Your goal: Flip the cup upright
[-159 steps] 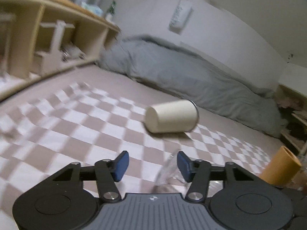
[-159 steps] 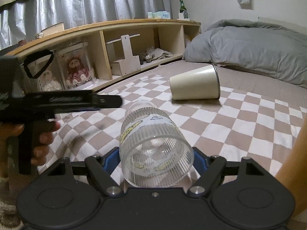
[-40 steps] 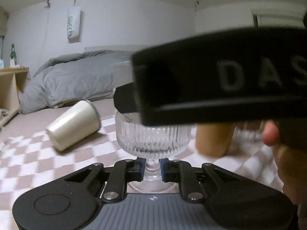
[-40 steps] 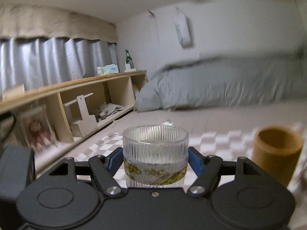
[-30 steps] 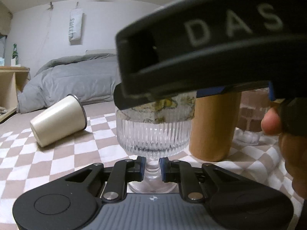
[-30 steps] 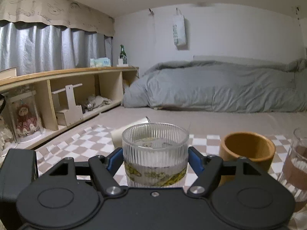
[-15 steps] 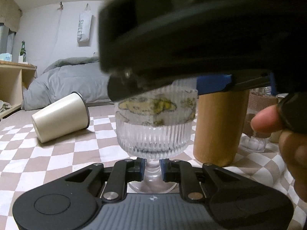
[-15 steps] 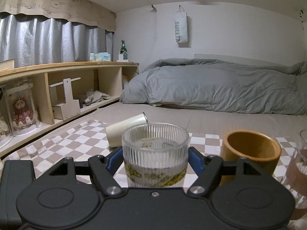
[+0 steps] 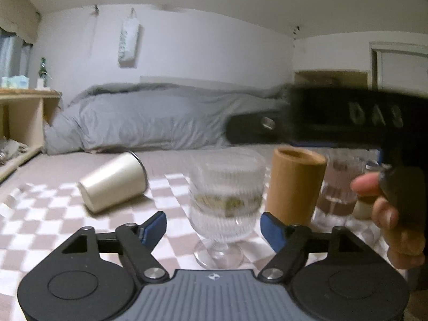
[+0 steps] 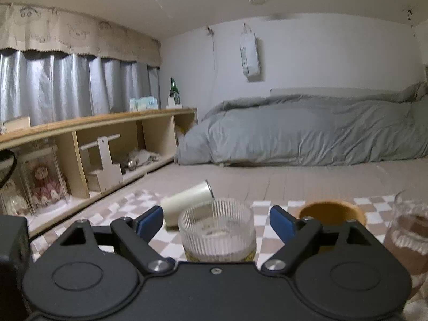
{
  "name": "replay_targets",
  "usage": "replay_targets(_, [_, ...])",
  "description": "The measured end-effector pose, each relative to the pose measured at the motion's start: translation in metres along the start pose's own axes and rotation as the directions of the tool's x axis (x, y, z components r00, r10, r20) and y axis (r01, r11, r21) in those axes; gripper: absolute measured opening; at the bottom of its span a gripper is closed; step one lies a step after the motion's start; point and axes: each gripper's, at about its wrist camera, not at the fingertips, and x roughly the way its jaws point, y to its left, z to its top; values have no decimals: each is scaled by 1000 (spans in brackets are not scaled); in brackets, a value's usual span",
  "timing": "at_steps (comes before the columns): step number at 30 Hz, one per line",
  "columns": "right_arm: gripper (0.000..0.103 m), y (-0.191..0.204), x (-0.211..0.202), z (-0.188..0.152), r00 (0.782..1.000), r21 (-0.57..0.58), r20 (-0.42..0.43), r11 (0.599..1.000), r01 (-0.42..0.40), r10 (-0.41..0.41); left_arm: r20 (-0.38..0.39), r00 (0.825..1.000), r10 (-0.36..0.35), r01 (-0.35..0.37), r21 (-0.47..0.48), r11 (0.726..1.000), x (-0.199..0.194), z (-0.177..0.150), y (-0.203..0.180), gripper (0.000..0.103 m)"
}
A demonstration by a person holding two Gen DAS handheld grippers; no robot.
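Note:
A ribbed clear footed glass cup [image 9: 226, 200] stands upright on the checkered cloth [image 9: 53, 224]. My left gripper [image 9: 214, 226] is open, its blue pads either side of the cup's stem and apart from it. My right gripper [image 10: 216, 223] is open, pads clear of the cup's bowl [image 10: 216, 232], and shows above right in the left wrist view [image 9: 334, 119]. A cream cup [image 9: 113, 182] lies on its side behind, also in the right wrist view [image 10: 187, 203].
A tan cylinder cup [image 9: 294, 184] stands upright right of the glass, also in the right wrist view [image 10: 331, 211]. A glass with a brown band [image 10: 408, 238] stands further right. A wooden shelf [image 10: 88, 144] runs along the left. A grey duvet [image 10: 307, 131] lies behind.
Both grippers have opened and let go of the glass cup, which now stands upright on the cloth. The right gripper has pulled up and back to the right.

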Motion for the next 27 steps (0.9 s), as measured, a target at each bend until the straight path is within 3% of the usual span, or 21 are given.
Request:
replay_targets(10, [99,-6,-47,35,992,-7,86,996,94,-93,64,988,143,-142,-10,990,-52,58,8,103])
replay_targets(18, [103,-18,-76,47,972,9,108,978,209,-209,128,965,228,-221,-64,973,-84,75,5,103])
replay_targets(27, [103,-34,-84,30,960,19,47,961,275,-275,76,948,308,-303,-71,950,-80,57,5,103])
